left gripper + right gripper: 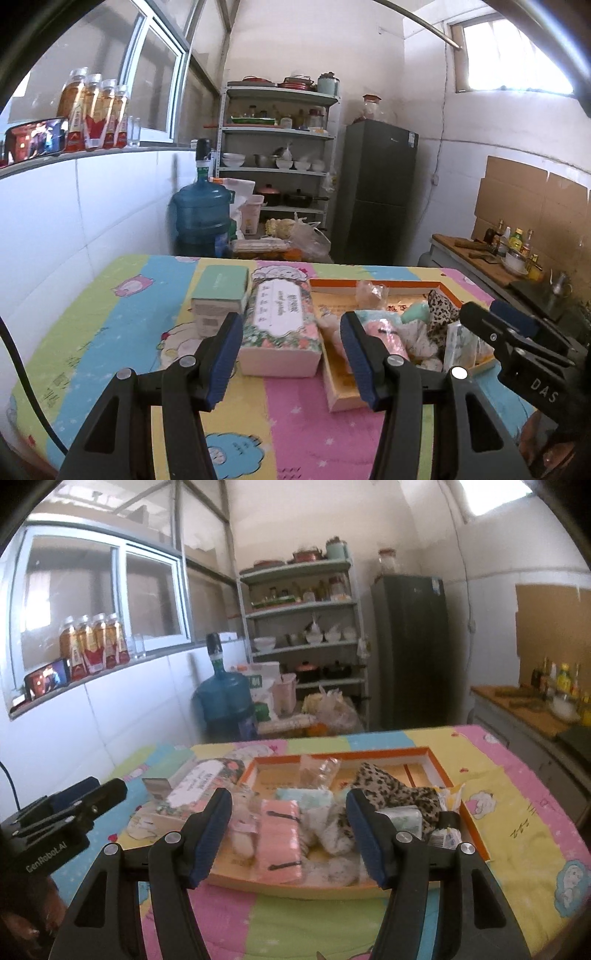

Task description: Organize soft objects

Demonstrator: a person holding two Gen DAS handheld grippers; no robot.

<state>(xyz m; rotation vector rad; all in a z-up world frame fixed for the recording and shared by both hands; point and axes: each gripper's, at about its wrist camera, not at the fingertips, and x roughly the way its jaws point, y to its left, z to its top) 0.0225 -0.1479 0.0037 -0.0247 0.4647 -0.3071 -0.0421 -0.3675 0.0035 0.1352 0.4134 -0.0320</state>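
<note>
Lying lengthwise toward both wide, empty hand-held grippers point(290, 836), pink pack point(279, 840) fills tray point(471, 812).

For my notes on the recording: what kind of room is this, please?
Most likely a home kitchen: a shelf unit with bowls and pots, a dark fridge, and a counter with sauce bottles and a cutting board.

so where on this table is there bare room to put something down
Bare cloth lies in front of the floral box and orange tray, toward the near edge, and on the yellow patch right of the tray. The tray itself is crowded: pink pack, leopard-print cloth, small packets. The green box fills the spot left of the floral box.
</note>
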